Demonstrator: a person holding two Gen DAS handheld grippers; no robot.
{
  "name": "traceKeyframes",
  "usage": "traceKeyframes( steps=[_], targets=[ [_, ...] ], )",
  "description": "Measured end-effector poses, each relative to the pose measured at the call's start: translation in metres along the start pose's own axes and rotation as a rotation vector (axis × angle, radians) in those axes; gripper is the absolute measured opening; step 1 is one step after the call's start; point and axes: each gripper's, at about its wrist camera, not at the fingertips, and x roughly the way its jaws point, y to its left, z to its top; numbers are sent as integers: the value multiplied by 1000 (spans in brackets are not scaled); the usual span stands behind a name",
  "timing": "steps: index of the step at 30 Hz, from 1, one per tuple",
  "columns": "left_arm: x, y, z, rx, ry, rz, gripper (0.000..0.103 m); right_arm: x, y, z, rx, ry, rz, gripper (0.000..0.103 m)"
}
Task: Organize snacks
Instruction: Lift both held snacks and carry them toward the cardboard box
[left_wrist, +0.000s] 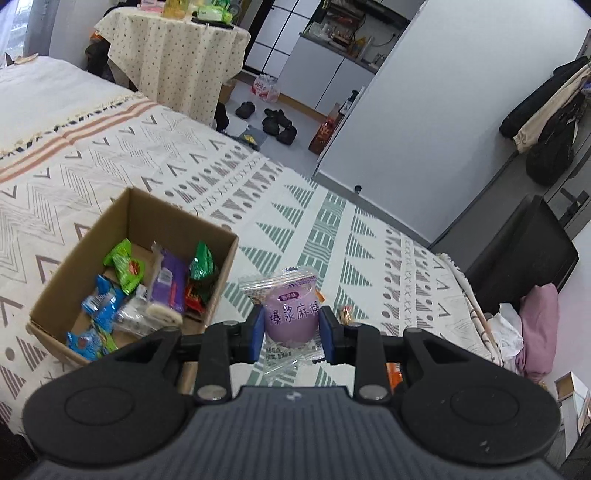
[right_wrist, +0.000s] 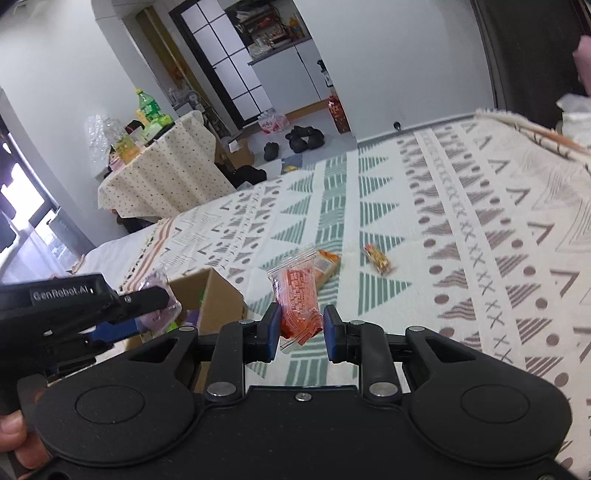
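Note:
In the left wrist view my left gripper (left_wrist: 291, 319) is shut on a purple mochi packet (left_wrist: 291, 314), held above the patterned bedspread just right of a cardboard box (left_wrist: 140, 210). The box holds several green, blue and purple snack packets. The right wrist view shows my right gripper (right_wrist: 302, 319) shut on an orange-red packet (right_wrist: 297, 299) that stands upright between the blue pads. Behind it, another orange packet (right_wrist: 327, 262) and a small yellow-red snack (right_wrist: 378, 258) lie on the bedspread. The left gripper (right_wrist: 110, 314) with its purple packet (right_wrist: 157, 282) hangs beside the box (right_wrist: 218, 291).
The bedspread (right_wrist: 480, 240) stretches away to the right. A round table with a dotted cloth (left_wrist: 173, 55) carries bottles and packets beyond the bed. Shoes (left_wrist: 277, 123) lie on the floor. A black case (left_wrist: 524, 251) and pink cloth (left_wrist: 539, 325) sit off the bed's right edge.

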Motion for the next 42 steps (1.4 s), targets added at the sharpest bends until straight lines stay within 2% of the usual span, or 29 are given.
traceKeyframes(
  steps=[14, 21, 29, 37, 40, 42],
  targets=[
    [-19, 46, 15, -88, 4, -13, 30, -6, 45, 1, -30, -28, -1, 24],
    [-23, 76, 23, -137, 14, -31, 30, 3, 73, -9, -59, -17, 39, 24],
    [-19, 116, 28, -226, 30, 8, 30, 27, 107, -20, -82, 18, 72, 24],
    [-4, 137, 32, -284, 61, 56, 31, 51, 120, -28, -81, 71, 89, 24],
    [1, 140, 32, -289, 81, 74, 36, 57, 125, -30, -84, 84, 90, 24],
    [3, 142, 32, -297, 89, 79, 43, 60, 127, -31, -89, 93, 94, 24]
  ],
)
